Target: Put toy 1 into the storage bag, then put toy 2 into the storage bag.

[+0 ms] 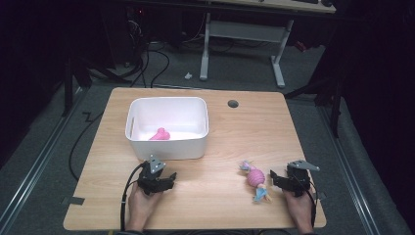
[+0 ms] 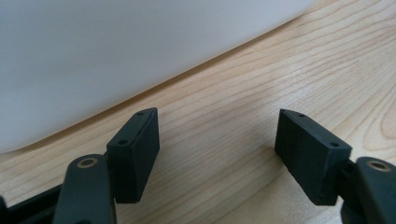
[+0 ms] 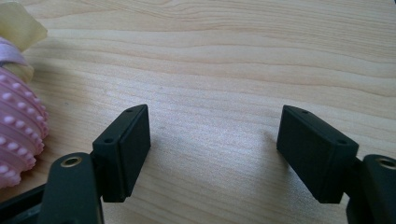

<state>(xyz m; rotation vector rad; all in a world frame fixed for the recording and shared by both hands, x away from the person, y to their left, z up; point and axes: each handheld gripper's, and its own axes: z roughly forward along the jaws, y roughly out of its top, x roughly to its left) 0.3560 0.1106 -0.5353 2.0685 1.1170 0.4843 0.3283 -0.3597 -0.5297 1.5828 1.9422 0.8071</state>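
Observation:
A white bin (image 1: 169, 145) stands on the wooden table (image 1: 220, 132), with a pink toy (image 1: 160, 134) lying inside it. My left gripper (image 1: 168, 179) rests low on the table just in front of the bin, open, with bare wood between its jaws; the bin's white wall (image 2: 116, 56) rises close ahead in the left gripper view. A pink knobbly ball toy with ribbon tails (image 1: 256, 179) lies at the front right. My right gripper (image 1: 274, 179) sits open just right of it, nothing between its jaws; the toy (image 3: 18, 121) shows at the left edge of the right gripper view.
A round cable hole (image 1: 233, 104) sits at the table's back. Beyond the table are a white desk frame (image 1: 242, 36) and cables on the grey floor. Bare wood lies between the two grippers.

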